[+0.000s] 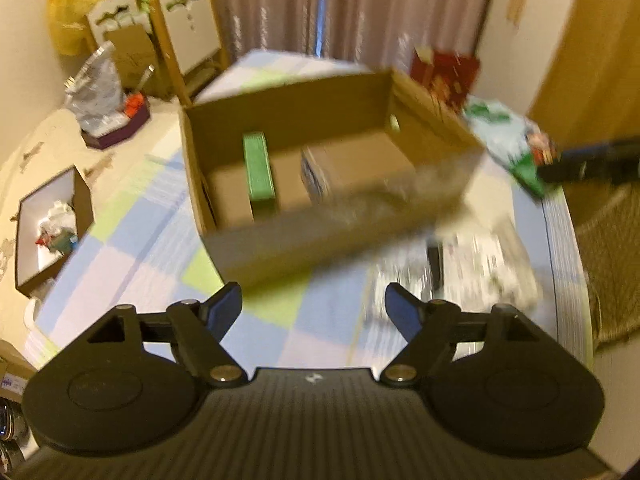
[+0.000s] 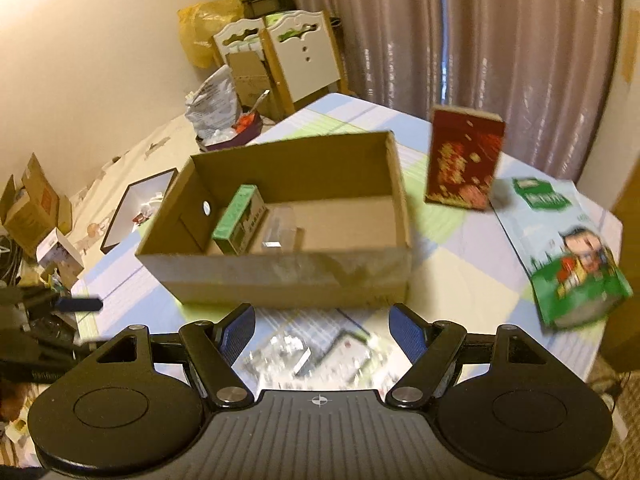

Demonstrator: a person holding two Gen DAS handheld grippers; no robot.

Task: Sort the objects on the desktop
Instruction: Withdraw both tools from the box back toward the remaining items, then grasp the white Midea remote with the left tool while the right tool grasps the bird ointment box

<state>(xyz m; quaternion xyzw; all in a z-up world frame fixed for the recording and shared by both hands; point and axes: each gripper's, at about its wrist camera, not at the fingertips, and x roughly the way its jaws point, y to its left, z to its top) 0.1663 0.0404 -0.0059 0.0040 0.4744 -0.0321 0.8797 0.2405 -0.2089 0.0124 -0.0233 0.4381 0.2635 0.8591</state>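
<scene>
The left hand-held gripper (image 1: pixel 313 307) has its jaws spread apart and holds nothing. The right hand-held gripper (image 2: pixel 322 326) is likewise spread and empty. The cardboard box (image 2: pixel 280 276) sits on the counter (image 2: pixel 460 264) directly ahead of both, containing a green box (image 2: pixel 236 212). A clear packet (image 2: pixel 320 360) lies just beyond the right fingertips. The red box (image 2: pixel 464 160) and green bag (image 2: pixel 568 248) lie ahead to the right.

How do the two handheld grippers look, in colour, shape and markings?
Both the left gripper and the right gripper are matte black, with a ribbed central body, two round side lobes and silver pivot screws. Their fingers carry blue textured pads. A small white mark sits on each body.
</scene>
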